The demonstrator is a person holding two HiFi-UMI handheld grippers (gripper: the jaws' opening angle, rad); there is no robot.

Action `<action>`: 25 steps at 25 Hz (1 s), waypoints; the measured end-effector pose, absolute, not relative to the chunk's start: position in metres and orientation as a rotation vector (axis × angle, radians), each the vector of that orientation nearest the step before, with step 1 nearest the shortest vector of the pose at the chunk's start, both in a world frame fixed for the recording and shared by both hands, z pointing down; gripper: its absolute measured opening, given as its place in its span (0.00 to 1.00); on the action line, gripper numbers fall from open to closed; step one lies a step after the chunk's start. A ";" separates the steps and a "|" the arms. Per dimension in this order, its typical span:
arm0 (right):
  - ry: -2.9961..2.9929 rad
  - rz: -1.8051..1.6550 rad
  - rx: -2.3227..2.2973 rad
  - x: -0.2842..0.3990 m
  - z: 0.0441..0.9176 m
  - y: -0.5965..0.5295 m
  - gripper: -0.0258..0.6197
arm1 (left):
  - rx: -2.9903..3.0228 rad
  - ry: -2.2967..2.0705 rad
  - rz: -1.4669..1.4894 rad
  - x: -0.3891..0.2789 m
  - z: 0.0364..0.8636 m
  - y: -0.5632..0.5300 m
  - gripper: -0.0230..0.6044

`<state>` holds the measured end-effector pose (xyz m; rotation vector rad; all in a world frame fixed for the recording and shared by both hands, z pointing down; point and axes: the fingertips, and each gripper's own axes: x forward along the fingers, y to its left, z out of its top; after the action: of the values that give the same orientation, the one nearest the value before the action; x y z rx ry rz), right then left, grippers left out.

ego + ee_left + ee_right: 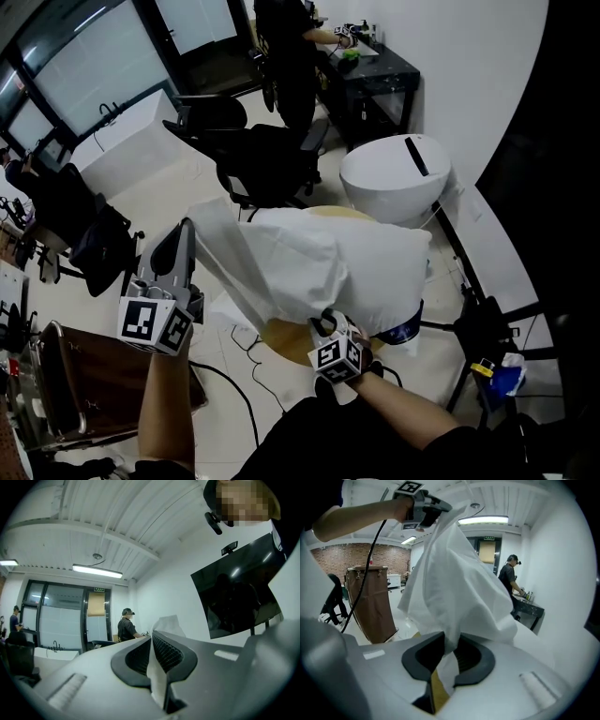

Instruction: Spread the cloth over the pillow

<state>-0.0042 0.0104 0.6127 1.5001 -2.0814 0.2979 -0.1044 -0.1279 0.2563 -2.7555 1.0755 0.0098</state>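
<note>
Two tongs are in use, and both grip the same white cloth (281,258). The left tongs (186,228) are shut tight on one corner. In the left gripper view (151,638) the fabric (158,679) runs as a thin sheet between the ribbed pads, and a tip of it pokes out above them. This corner is held high, to the left of the pillow.

The right tongs (326,324) sit low at the near edge of the round wooden desk (284,339). In the right gripper view (451,645) they stand narrow, with a bunched fold of cloth (454,583) pinched between the pads.

From that fold the fabric rises in a slanted sheet to the raised left tongs (425,507).

The pillow (398,277) lies on the desk. The cloth is draped over its left part (the exact line where cloth ends and pillow begins cannot be told).

Black office chairs (267,159) stand behind the desk. A person (508,581) is at a dark side table further off.
</note>
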 end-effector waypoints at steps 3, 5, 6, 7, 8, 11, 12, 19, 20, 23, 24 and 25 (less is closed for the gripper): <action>-2.041 0.254 1.554 0.032 0.592 0.016 0.10 | -2.757 1.023 -0.011 -0.103 0.256 -0.117 0.04; -1.998 0.198 1.564 0.064 0.577 0.018 0.09 | -2.754 0.961 -0.034 -0.098 0.256 -0.106 0.04; -1.975 0.173 1.560 0.082 0.570 0.018 0.08 | -2.754 0.925 -0.044 -0.094 0.256 -0.099 0.04; -1.952 0.151 1.551 0.101 0.563 0.017 0.08 | -2.756 0.887 -0.050 -0.091 0.256 -0.092 0.04; -1.926 0.131 1.540 0.122 0.556 0.015 0.08 | -2.761 0.850 -0.054 -0.087 0.256 -0.085 0.04; -1.816 0.051 1.513 0.191 0.532 0.002 0.08 | -2.771 0.743 -0.079 -0.070 0.256 -0.062 0.04; -1.778 0.019 1.508 0.212 0.521 -0.004 0.08 | -2.772 0.707 -0.089 -0.063 0.256 -0.055 0.04; -1.647 -0.088 1.511 0.306 0.469 -0.054 0.08 | -2.794 0.491 -0.122 -0.011 0.255 -0.004 0.04; -1.638 -0.101 1.510 0.315 0.465 -0.062 0.08 | -2.798 0.465 -0.121 -0.003 0.253 0.002 0.04; -1.619 -0.165 1.483 0.334 0.451 -0.089 0.08 | -2.789 0.377 -0.126 0.022 0.249 0.024 0.04; -1.618 -0.182 1.471 0.339 0.447 -0.098 0.08 | -2.782 0.343 -0.132 0.031 0.250 0.033 0.04; -1.624 -0.190 1.460 0.344 0.443 -0.106 0.08 | -2.776 0.309 -0.139 0.041 0.251 0.042 0.04</action>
<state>0.3440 -0.1064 0.4434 1.4603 -1.6239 -0.1901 0.0408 0.0422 0.2511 -2.7763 0.3087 -0.1393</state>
